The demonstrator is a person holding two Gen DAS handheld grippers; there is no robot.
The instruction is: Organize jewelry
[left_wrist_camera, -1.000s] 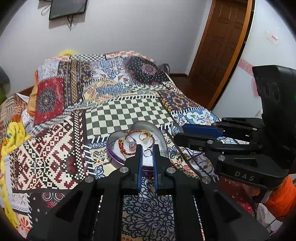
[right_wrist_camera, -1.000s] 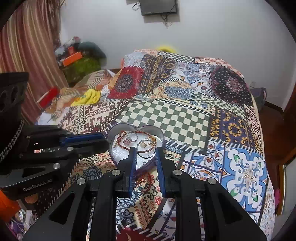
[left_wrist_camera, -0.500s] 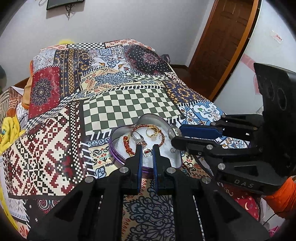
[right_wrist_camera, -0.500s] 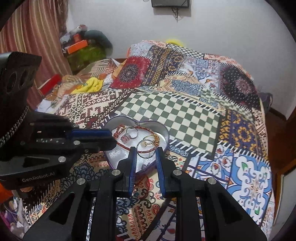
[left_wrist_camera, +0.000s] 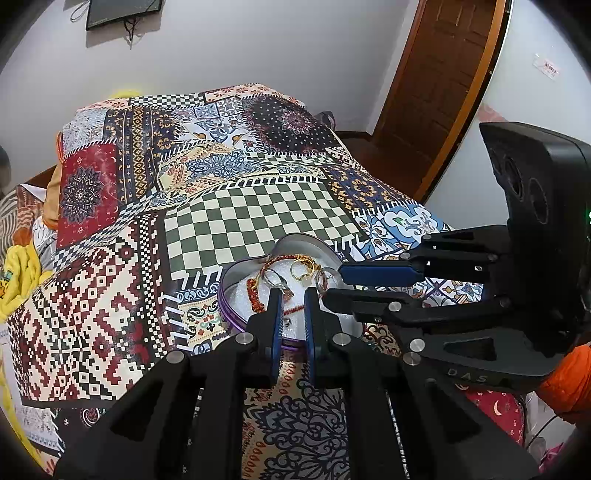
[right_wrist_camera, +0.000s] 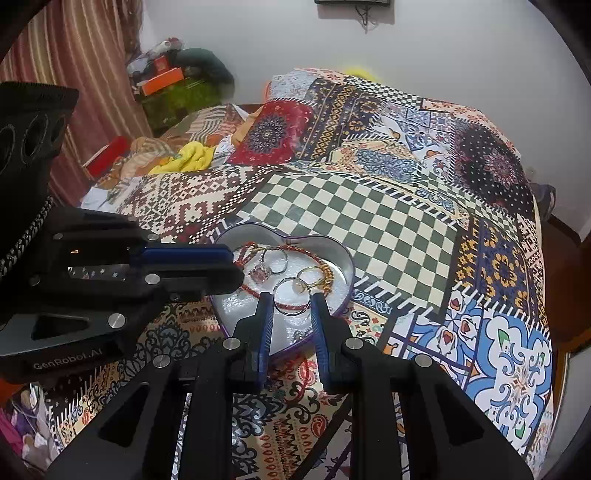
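Home bedroom. Bed (left_wrist_camera: 258,206) with patchwork bedspread fills frame center, wooden door (left_wrist_camera: 439,85) upper right, wall-mounted screen (left_wrist_camera: 122,13) upper left. Right wrist view: striped curtain (right_wrist_camera: 74,74) upper left, clothes pile (right_wrist_camera: 173,155) left of center beside the bed.

Left gripper (left_wrist_camera: 291,295): black moulded frame, two narrow fingers (left_wrist_camera: 275,314) lined with blue ribbed pads, round silver screws (left_wrist_camera: 245,337) along the linkage arms. From the right wrist view its body carries a black camera housing (right_wrist_camera: 26,129) with two round lenses and the white marking "GenRobot.AI" (right_wrist_camera: 66,364). Right gripper (right_wrist_camera: 291,301): same black build, blue pads, silver screws; its housing bears the letters "DAS" (left_wrist_camera: 466,376) and a small green light. An orange sleeve (left_wrist_camera: 569,384) shows behind it
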